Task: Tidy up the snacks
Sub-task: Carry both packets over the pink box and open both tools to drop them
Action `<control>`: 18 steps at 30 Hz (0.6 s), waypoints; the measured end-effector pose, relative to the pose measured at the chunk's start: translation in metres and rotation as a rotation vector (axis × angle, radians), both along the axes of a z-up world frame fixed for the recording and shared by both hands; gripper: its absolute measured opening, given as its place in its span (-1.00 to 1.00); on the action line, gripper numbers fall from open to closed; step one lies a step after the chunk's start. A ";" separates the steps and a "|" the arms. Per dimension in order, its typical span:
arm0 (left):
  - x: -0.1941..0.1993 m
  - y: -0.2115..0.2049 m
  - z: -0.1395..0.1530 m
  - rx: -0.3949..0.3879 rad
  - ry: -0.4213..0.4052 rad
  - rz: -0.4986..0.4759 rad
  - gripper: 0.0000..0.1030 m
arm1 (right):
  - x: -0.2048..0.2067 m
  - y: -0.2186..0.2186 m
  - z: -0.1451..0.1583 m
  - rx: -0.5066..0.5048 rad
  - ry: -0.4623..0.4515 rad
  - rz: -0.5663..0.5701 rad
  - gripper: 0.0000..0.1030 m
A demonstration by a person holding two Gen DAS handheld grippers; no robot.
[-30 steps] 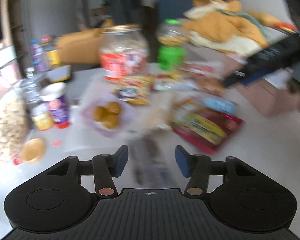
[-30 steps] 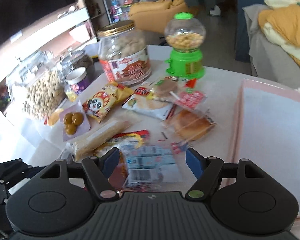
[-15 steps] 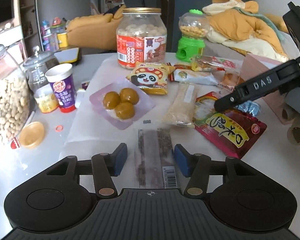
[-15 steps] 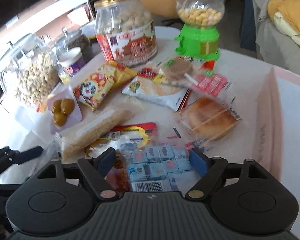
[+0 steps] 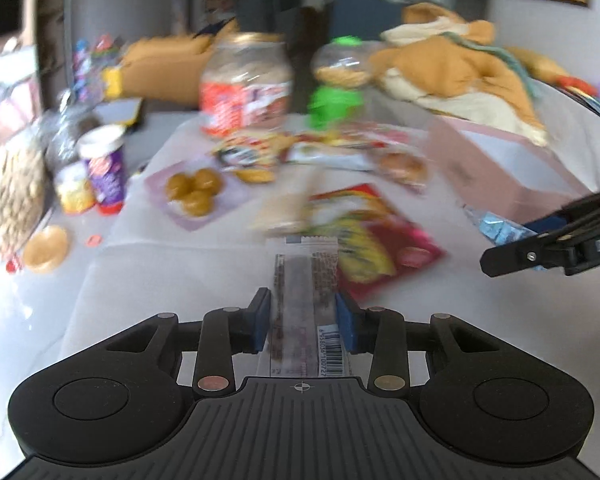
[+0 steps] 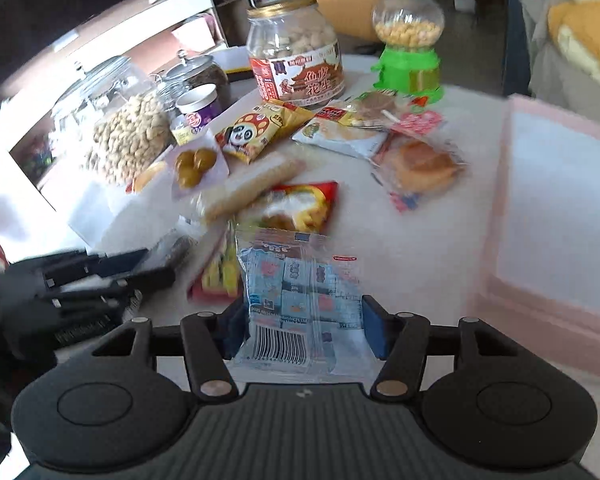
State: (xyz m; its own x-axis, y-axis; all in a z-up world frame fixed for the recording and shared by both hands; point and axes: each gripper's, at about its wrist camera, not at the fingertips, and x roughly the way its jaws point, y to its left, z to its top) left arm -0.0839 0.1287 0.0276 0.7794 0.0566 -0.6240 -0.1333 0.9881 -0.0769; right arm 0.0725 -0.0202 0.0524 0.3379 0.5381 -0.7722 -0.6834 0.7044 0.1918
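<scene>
A: What do your left tongs [image 5: 303, 322] have?

B: Their jaws are closing on a long clear packet with a dark bar inside [image 5: 304, 292]; both blue pads touch its edges. A red and yellow snack bag [image 5: 374, 236] lies just beyond.

A: And your right tongs [image 6: 302, 330]?

B: Closing too, narrow around a clear bag of small blue sweets [image 6: 300, 292], pads at its sides. The pink tray [image 6: 548, 308] sits to their right, 1 panda snack pack [image 6: 256, 132] well ahead.
</scene>
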 end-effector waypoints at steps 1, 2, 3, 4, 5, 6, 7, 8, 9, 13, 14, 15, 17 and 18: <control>-0.006 -0.012 0.006 -0.002 -0.017 -0.028 -0.23 | -0.008 -0.011 0.002 -0.006 -0.022 0.002 0.13; -0.008 -0.020 0.012 -0.012 -0.033 -0.054 -0.23 | -0.014 -0.024 0.004 -0.013 -0.039 -0.008 0.13; -0.009 -0.030 0.019 -0.025 -0.054 -0.089 -0.23 | -0.019 -0.036 0.005 -0.018 -0.050 -0.024 0.13; -0.007 -0.039 0.026 -0.033 -0.070 -0.124 -0.23 | -0.022 -0.049 0.005 -0.020 -0.060 -0.043 0.13; -0.002 -0.049 0.033 -0.036 -0.080 -0.159 -0.23 | -0.023 -0.061 0.005 -0.023 -0.066 -0.063 0.13; 0.007 -0.061 0.040 -0.034 -0.093 -0.198 -0.22 | -0.024 -0.072 0.004 -0.031 -0.078 -0.088 0.13; 0.015 -0.070 0.044 -0.031 -0.104 -0.224 -0.22 | -0.026 -0.083 0.003 -0.046 -0.100 -0.114 0.13; 0.031 -0.082 0.050 -0.029 -0.118 -0.257 -0.22 | -0.028 -0.092 0.001 -0.062 -0.124 -0.133 0.13; 0.044 -0.092 0.053 -0.031 -0.129 -0.278 -0.22 | -0.030 -0.099 -0.001 -0.078 -0.145 -0.149 0.13; 0.125 -0.122 0.060 -0.106 -0.168 -0.318 -0.20 | -0.037 -0.123 -0.004 -0.074 -0.162 -0.164 0.14; 0.149 -0.126 0.058 -0.145 -0.177 -0.309 -0.20 | -0.038 -0.127 -0.004 -0.067 -0.162 -0.161 0.13; 0.172 -0.128 0.055 -0.182 -0.165 -0.289 -0.16 | -0.039 -0.129 -0.004 -0.063 -0.166 -0.161 0.13; 0.202 -0.128 0.046 -0.234 -0.116 -0.222 -0.12 | -0.040 -0.134 -0.002 -0.060 -0.186 -0.171 0.13; 0.205 -0.125 0.043 -0.260 -0.119 -0.195 -0.20 | -0.041 -0.137 0.000 -0.056 -0.200 -0.178 0.13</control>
State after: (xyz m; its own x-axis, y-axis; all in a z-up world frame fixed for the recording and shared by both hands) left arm 0.1210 0.0039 0.0708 0.8278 -0.2500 -0.5023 0.0814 0.9393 -0.3333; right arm 0.0318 -0.1568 0.0525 0.5723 0.4146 -0.7075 -0.5682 0.8226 0.0224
